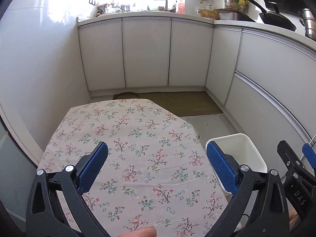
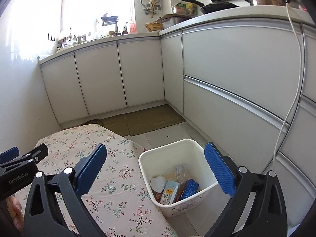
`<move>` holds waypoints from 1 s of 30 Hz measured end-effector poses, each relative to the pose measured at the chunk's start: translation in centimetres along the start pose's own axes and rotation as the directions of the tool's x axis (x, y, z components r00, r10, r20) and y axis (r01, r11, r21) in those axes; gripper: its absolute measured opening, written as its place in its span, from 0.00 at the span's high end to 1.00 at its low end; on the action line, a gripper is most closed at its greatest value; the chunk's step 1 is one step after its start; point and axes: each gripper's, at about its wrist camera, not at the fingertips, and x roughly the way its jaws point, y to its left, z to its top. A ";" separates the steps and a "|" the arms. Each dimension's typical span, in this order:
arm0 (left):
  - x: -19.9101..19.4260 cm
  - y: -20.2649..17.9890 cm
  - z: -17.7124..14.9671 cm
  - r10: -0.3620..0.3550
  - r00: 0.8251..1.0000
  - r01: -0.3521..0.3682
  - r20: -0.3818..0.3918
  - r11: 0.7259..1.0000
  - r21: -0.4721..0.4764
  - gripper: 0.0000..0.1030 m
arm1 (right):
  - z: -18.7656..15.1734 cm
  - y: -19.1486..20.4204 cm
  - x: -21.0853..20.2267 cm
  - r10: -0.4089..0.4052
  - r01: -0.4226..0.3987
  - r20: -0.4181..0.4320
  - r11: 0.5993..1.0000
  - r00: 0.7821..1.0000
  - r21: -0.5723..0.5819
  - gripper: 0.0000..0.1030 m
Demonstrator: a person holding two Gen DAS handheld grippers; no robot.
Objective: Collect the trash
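Down on the floor, just beside the table's right edge, we are seeing the white bin (image 2: 178, 172) already holding the trash: a crumpled white wad (image 2: 158, 183), a small carton (image 2: 169, 192), a blue box (image 2: 190, 187) and some clear wrapping. It is standing there, we judge, so that things can be dropped straight off the table. We are holding the right gripper (image 2: 156, 169) above the bin with its jaws spread wide and nothing between them, and the left gripper (image 1: 157, 168) likewise wide and empty over the floral tablecloth (image 1: 128, 138), which is showing no litter. Collecting appears nearly finished.
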 end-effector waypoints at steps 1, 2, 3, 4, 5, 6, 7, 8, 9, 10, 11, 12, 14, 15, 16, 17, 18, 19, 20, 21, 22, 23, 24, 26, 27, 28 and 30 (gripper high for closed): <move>-0.1 0.2 0.0 -0.001 1.000 0.001 0.000 1.000 -0.002 0.07 | 0.0 0.3 0.0 0.000 0.000 0.004 1.000 1.000 -0.003 0.06; -0.2 0.5 -0.1 -0.005 1.000 0.005 -0.001 1.000 -0.007 0.07 | 0.1 0.4 0.0 0.000 0.000 0.004 1.000 1.000 -0.006 0.06; -0.4 0.8 -0.1 -0.007 1.000 0.007 0.000 1.000 -0.015 0.07 | 0.0 0.6 0.1 0.001 -0.001 0.000 1.000 1.000 -0.007 0.06; -0.5 1.0 -0.1 -0.007 1.000 0.007 0.002 1.000 -0.023 0.07 | 0.0 0.7 0.2 0.002 -0.003 -0.003 1.000 1.000 -0.008 0.06; -0.5 1.2 -0.1 -0.008 1.000 0.008 0.002 1.000 -0.027 0.07 | 0.0 0.8 0.3 0.004 -0.004 -0.007 1.000 1.000 -0.010 0.06; -0.6 1.4 0.0 -0.010 1.000 0.010 0.000 0.999 -0.032 0.07 | 0.0 1.0 0.4 0.005 -0.006 -0.009 1.000 1.000 -0.014 0.06; -0.6 1.6 0.0 -0.015 1.000 0.015 -0.005 0.999 -0.039 0.07 | 0.0 1.1 0.5 0.007 -0.007 -0.010 1.000 1.000 -0.017 0.06; -0.5 1.7 0.0 -0.017 1.000 0.017 -0.008 0.999 -0.044 0.07 | 0.0 1.3 0.5 0.007 -0.008 -0.008 1.000 1.000 -0.021 0.06; -0.5 1.8 0.1 -0.019 1.000 0.018 -0.010 0.999 -0.048 0.07 | 0.0 1.5 0.4 0.009 -0.009 -0.005 1.000 1.000 -0.023 0.06; -0.5 1.9 0.1 -0.018 1.000 0.017 -0.010 0.999 -0.049 0.07 | 0.0 1.6 0.4 0.011 -0.011 -0.003 1.000 1.000 -0.026 0.06; -0.4 2.0 0.1 -0.017 1.000 0.016 -0.010 0.999 -0.048 0.07 | 0.0 1.7 0.4 0.011 -0.012 -0.002 1.000 1.000 -0.027 0.06; -0.4 2.0 0.1 -0.016 1.000 0.015 -0.011 0.999 -0.046 0.07 | 0.0 1.8 0.4 0.013 -0.013 -0.002 1.000 1.000 -0.028 0.06; -0.4 1.9 0.0 -0.014 1.000 0.013 -0.012 0.999 -0.042 0.07 | 0.0 1.8 0.5 0.013 -0.013 -0.001 1.000 1.000 -0.026 0.06; -0.4 1.8 -0.1 -0.013 1.000 0.012 -0.012 0.999 -0.041 0.07 | 0.1 1.8 0.5 0.013 -0.013 0.000 1.000 1.000 -0.026 0.06; -0.5 1.8 -0.1 -0.013 1.000 0.012 -0.012 0.999 -0.040 0.07 | 0.1 1.8 0.4 0.013 -0.013 0.002 1.000 1.000 -0.026 0.06; -0.5 1.7 -0.1 -0.015 1.000 0.014 -0.013 0.999 -0.039 0.07 | 0.1 1.8 0.4 0.013 -0.013 0.003 1.000 1.000 -0.026 0.06; -0.4 1.7 -0.1 -0.017 1.000 0.016 -0.015 0.999 -0.039 0.07 | 0.1 1.8 0.4 0.014 -0.014 0.004 1.000 1.000 -0.026 0.06; -0.4 1.6 -0.1 -0.017 1.000 0.017 -0.017 0.999 -0.038 0.07 | 0.1 1.8 0.4 0.014 -0.014 0.004 1.000 1.000 -0.027 0.06; -0.4 1.5 -0.1 -0.015 1.000 0.014 -0.016 0.999 -0.036 0.07 | 0.1 1.9 0.4 0.013 -0.013 0.004 1.000 1.000 -0.027 0.06; -0.4 1.6 -0.1 -0.014 1.000 0.013 -0.015 0.999 -0.035 0.07 | 0.1 1.8 0.5 0.012 -0.012 0.003 1.000 1.000 -0.025 0.06; -0.4 1.5 -0.1 -0.014 1.000 0.014 -0.017 0.999 -0.035 0.07 | 0.1 1.8 0.5 0.011 -0.011 0.003 1.000 1.000 -0.023 0.06; -0.4 1.5 -0.1 -0.015 1.000 0.014 -0.018 0.999 -0.036 0.07 | 0.0 1.7 0.5 0.010 -0.010 0.002 1.000 1.000 -0.022 0.06; -0.3 1.5 -0.1 -0.015 1.000 0.014 -0.019 0.999 -0.037 0.07 | 0.1 1.6 0.5 0.008 -0.008 0.002 1.000 1.000 -0.020 0.06; -0.3 1.4 -0.1 -0.013 1.000 0.012 -0.020 0.999 -0.036 0.07 | 0.0 1.5 0.6 0.007 -0.007 0.000 1.000 1.000 -0.018 0.06; -0.3 1.4 -0.1 -0.014 1.000 0.013 -0.020 0.999 -0.035 0.07 | 0.0 1.5 0.6 0.007 -0.007 -0.001 1.000 1.000 -0.017 0.06; -0.2 1.4 -0.1 -0.014 1.000 0.013 -0.021 0.999 -0.035 0.07 | 0.1 1.4 0.6 0.008 -0.008 -0.001 1.000 1.000 -0.017 0.06; -0.2 1.4 -0.1 -0.017 1.000 0.016 -0.025 0.999 -0.039 0.07 | 0.1 1.4 0.6 0.008 -0.008 -0.003 1.000 1.000 -0.017 0.06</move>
